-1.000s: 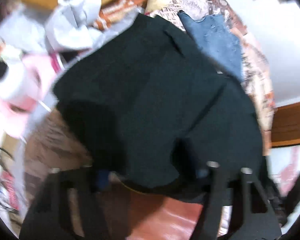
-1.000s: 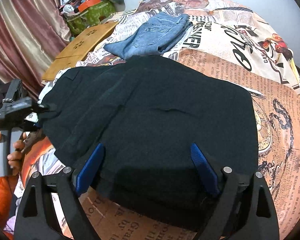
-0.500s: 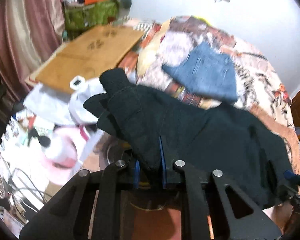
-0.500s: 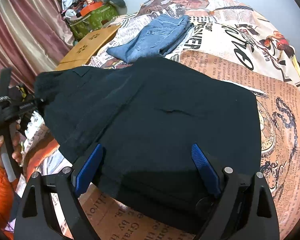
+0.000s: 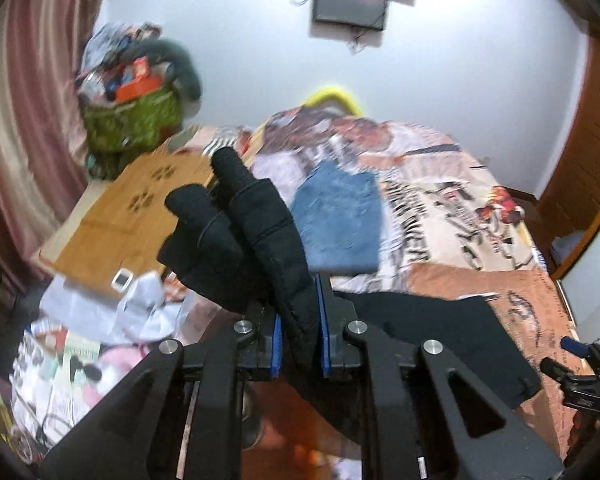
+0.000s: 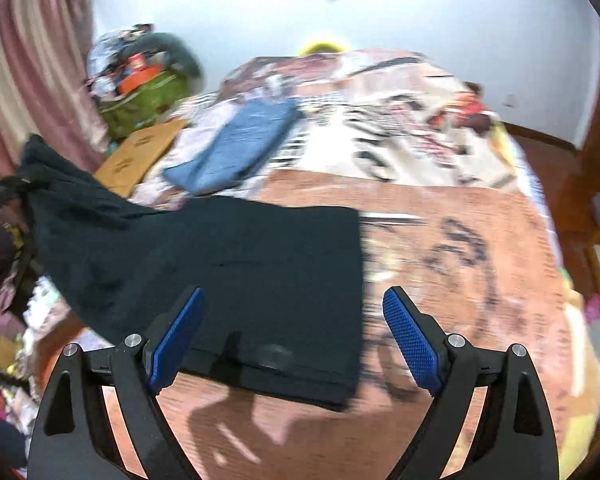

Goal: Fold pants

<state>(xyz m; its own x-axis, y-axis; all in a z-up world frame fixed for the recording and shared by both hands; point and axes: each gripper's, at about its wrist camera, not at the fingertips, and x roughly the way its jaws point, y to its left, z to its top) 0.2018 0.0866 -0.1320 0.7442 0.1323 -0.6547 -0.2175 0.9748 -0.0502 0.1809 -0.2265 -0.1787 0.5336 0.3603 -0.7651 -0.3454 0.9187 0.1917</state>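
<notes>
Lifting black pants (image 5: 268,240) off the bed's (image 6: 480,240) left edge; my left gripper (image 5: 298,346) pinches a bunched end, right gripper (image 6: 292,332) gapes empty over the rest. Thick wad probably slips, undoing the fold.

no legible text is found in either view. large black lettering is printed on the bedspread (image 5: 440,208), seen also from the right wrist (image 6: 452,248), but it is smeared by motion blur and no word can be made out. printed papers (image 5: 76,364) at lower left are too blurred to be read.
</notes>
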